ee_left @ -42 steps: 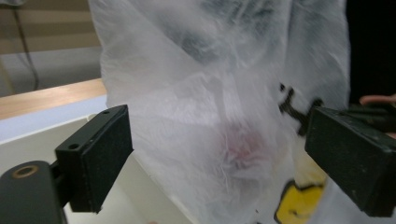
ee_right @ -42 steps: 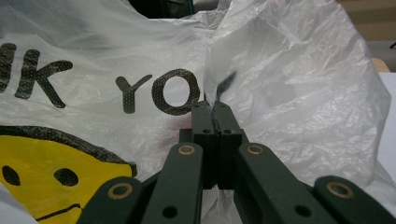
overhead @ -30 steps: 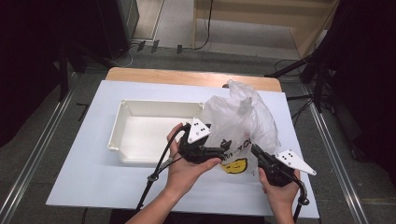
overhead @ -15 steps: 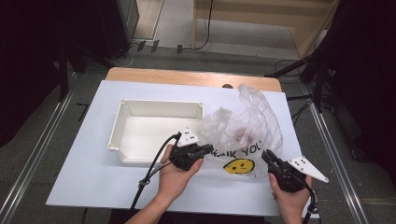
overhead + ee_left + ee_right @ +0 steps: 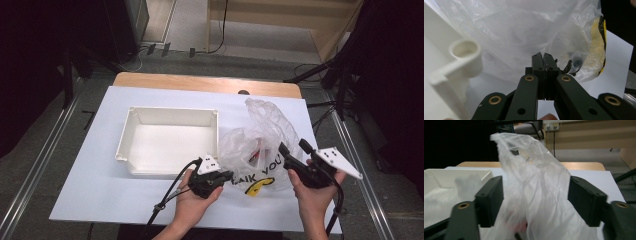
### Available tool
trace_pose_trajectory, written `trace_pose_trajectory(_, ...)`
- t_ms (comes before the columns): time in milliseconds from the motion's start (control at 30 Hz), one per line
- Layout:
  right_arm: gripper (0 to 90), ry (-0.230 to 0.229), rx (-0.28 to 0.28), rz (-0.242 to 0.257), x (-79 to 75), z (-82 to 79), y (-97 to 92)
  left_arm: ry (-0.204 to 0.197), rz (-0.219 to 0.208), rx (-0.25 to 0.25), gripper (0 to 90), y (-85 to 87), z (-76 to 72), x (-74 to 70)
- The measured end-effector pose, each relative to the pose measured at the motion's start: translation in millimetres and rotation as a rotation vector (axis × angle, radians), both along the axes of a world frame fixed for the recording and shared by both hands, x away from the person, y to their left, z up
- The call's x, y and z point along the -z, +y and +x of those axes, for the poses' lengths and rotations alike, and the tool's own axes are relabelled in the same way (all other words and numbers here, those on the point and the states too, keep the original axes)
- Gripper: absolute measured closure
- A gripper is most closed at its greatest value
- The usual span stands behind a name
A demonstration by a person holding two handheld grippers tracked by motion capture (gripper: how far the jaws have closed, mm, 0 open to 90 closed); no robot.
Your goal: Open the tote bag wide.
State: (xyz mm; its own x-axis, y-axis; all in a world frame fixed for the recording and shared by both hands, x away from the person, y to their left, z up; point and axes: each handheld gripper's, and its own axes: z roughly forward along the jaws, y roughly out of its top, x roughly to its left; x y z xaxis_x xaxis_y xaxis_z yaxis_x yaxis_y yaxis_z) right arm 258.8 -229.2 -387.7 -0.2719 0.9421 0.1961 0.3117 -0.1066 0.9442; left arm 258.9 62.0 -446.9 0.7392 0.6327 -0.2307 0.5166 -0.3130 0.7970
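Fingers of the left gripper [image 5: 544, 65] are pressing fully together at the plastic bag's [image 5: 265, 135] lower edge, whether pinching film I cannot tell; the right gripper [image 5: 295, 152] fingers have just been opening wide, film lying slack between them. Bag is sitting on the tabletop [image 5: 100, 185] just beside the white tray [image 5: 167, 114]. Re-grip should be taking a fold; open room lies right, away from the tray wall.

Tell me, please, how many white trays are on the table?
1: the white tray sits left of the plastic bag, on the white table. The bag could hide something small.
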Motion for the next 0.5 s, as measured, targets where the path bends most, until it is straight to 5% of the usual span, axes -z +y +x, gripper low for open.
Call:
trace_pose_trajectory(167,25.8,0.091,-0.030,-0.045,-7.9,30.6,15.8,0.026,0.026,0.013,90.0,-3.6,-3.5,12.6)
trace_pose_trajectory(333,54.1,0.142,-0.017,-0.091,2.9,44.2,27.1,0.041,0.037,0.020,90.0,-4.6,-5.4,17.7)
trace_pose_trajectory(500,81.5,0.158,-0.001,-0.046,18.0,43.2,13.4,0.047,0.050,0.013,90.0,-3.1,-5.1,24.7)
